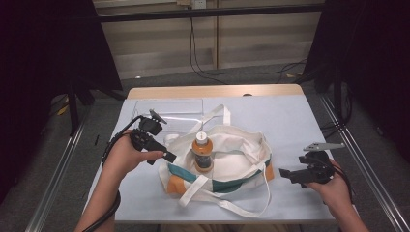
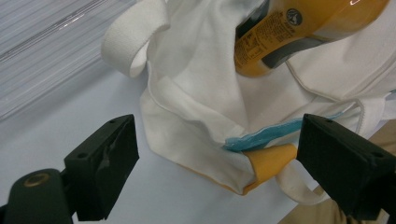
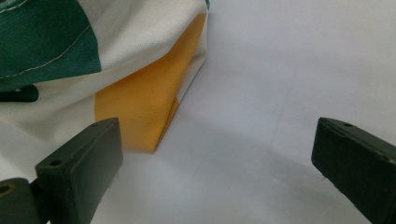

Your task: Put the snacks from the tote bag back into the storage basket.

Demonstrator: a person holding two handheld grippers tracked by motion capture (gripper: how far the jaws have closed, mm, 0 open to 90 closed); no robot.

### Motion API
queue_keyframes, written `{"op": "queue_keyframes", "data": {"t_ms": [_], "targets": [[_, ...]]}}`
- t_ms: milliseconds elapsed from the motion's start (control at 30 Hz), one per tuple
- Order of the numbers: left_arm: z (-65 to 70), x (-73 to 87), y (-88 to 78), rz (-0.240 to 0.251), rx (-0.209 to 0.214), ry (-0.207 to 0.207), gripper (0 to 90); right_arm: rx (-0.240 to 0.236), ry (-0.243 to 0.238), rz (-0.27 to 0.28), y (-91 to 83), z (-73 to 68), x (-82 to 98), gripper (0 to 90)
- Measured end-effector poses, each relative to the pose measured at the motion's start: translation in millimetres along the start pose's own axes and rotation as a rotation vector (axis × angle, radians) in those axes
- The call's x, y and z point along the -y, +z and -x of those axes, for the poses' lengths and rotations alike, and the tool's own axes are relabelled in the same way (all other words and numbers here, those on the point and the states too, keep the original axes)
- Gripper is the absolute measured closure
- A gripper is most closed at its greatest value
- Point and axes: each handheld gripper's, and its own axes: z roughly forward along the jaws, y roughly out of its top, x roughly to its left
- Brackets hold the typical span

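a white cloth bag (image 1: 227, 164) with green and orange patches lies flat in the middle of the table (image 1: 300, 121). an orange bottle (image 1: 202, 151) stands on it. the left gripper (image 1: 162, 153) sits by the bag's left edge, jaws wide apart, holding nothing. the right gripper (image 1: 285, 175) is near the bag's right corner, jaws apart too. a clear tray (image 1: 167, 113) rests near the table's far left corner.

right gripper (image 3: 219, 168) fingers spread apart beside the bag's orange corner (image 3: 140, 107).
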Motion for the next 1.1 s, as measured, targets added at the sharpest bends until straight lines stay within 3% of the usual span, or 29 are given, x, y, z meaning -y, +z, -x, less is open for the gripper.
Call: {"op": "queue_keyframes", "data": {"t_ms": [1100], "targets": [[24.3,-32.0,17.1,-0.046,0.022,0.073,17.1,-0.006,-0.007,0.002,0.8,-0.7,-0.3,1.9]]}}
